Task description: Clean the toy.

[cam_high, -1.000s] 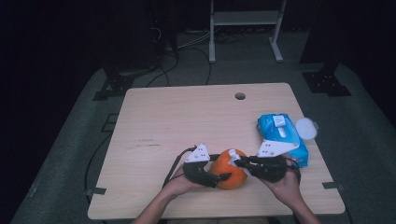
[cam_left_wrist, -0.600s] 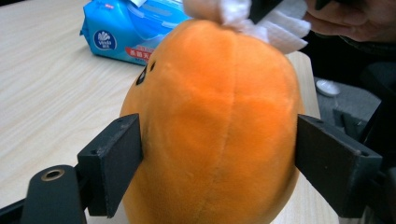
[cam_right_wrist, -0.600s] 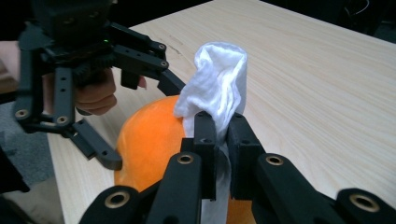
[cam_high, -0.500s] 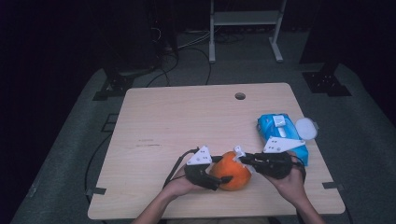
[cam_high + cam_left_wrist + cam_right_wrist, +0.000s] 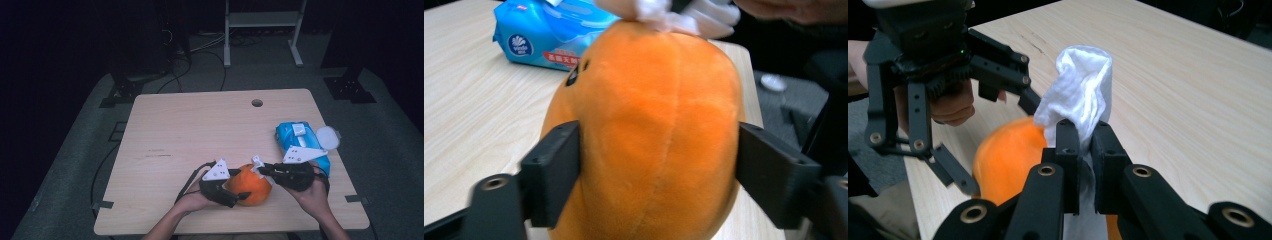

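- Table (image 5: 200, 130): pale wood, dark room round it. Work sits at the near edge, a bit right of centre.
- Left gripper (image 5: 235, 192): comes in from the lower left w/ its jaws spread wide round the orange plush (image 5: 251, 184). Jaws have just been opening, plush between them. In the left gripper view both pads sit right at the plush's flanks (image 5: 654, 145); can't tell if they press or just touch.
- Plush rests on the table between the two tools, seam running top to bottom, small dark mark on its upper left side.
- Right gripper (image 5: 261, 169): jaws pressed together on a white wipe (image 5: 1080, 97), which bunches up above the tips. Its lower end hangs down towards the plush's top; in the left gripper view white wipe lies on the crown (image 5: 659, 15).
- Step in hand, as I read it: wiping the plush while the other tool steadies it.
- To do it well: keep the left jaws snug enough that the soft body doesn't roll or tip, but not squashing it. Drag the wipe w/ light strokes along the curve, tips clear of the fabric so only cloth rubs. Don't let the pinch slacken or the wipe drops.
- Blue wipes pack (image 5: 300, 142): lies right of the plush, near the table's right edge, flap lid (image 5: 328, 137) swung open.
- Writing: pack shows a round white logo and a red band w/ Chinese characters (image 5: 560, 57); too blurred to read for sure.
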A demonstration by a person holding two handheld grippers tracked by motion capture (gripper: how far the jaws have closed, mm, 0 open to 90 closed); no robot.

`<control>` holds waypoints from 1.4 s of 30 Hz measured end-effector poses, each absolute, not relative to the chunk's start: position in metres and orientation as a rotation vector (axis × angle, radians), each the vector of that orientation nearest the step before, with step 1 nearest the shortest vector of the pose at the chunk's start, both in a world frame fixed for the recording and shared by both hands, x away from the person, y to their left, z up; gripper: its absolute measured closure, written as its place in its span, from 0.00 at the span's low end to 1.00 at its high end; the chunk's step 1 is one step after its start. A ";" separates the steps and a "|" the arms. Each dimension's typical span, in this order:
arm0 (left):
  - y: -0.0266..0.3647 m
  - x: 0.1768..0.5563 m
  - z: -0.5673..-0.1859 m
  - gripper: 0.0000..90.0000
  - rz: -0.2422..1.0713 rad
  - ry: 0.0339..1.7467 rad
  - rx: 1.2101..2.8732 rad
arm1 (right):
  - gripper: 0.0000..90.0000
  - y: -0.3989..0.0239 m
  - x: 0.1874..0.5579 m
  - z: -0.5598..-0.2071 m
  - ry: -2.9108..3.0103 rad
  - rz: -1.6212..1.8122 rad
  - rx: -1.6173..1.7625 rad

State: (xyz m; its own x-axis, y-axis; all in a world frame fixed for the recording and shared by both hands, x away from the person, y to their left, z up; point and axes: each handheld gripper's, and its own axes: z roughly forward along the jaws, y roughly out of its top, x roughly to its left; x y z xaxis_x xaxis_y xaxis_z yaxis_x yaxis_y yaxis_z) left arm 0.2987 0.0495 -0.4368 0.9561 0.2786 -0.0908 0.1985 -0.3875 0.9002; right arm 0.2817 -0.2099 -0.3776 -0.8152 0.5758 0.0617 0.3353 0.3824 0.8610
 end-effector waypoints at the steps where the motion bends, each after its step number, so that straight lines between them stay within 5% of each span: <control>1: 0.048 0.299 -0.439 0.22 0.086 0.341 1.977 | 0.92 -0.210 0.281 -0.378 2.400 1.407 0.813; 9: 0.044 0.287 -0.439 0.28 0.148 0.284 2.029 | 0.92 -0.177 0.265 -0.379 2.513 1.378 0.665; 20: 0.043 0.287 -0.440 0.29 0.132 0.267 2.008 | 0.92 -0.213 0.284 -0.379 2.424 1.407 0.838; 29: 0.037 0.278 -0.440 0.29 0.193 0.175 2.053 | 0.92 -0.204 0.291 -0.384 2.476 1.421 0.853; 42: 0.042 0.291 -0.438 0.29 0.142 0.327 2.003 | 0.92 -0.212 0.285 -0.378 2.466 1.434 0.859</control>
State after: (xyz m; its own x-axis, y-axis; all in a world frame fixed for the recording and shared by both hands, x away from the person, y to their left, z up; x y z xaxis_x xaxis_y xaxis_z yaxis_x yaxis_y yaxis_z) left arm 0.2906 0.0425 -0.4382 0.9556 0.2913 -0.0447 0.1668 -0.4095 0.8969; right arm 0.2852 -0.2123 -0.3778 -0.8218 0.5520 0.1415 0.3960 0.3746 0.8384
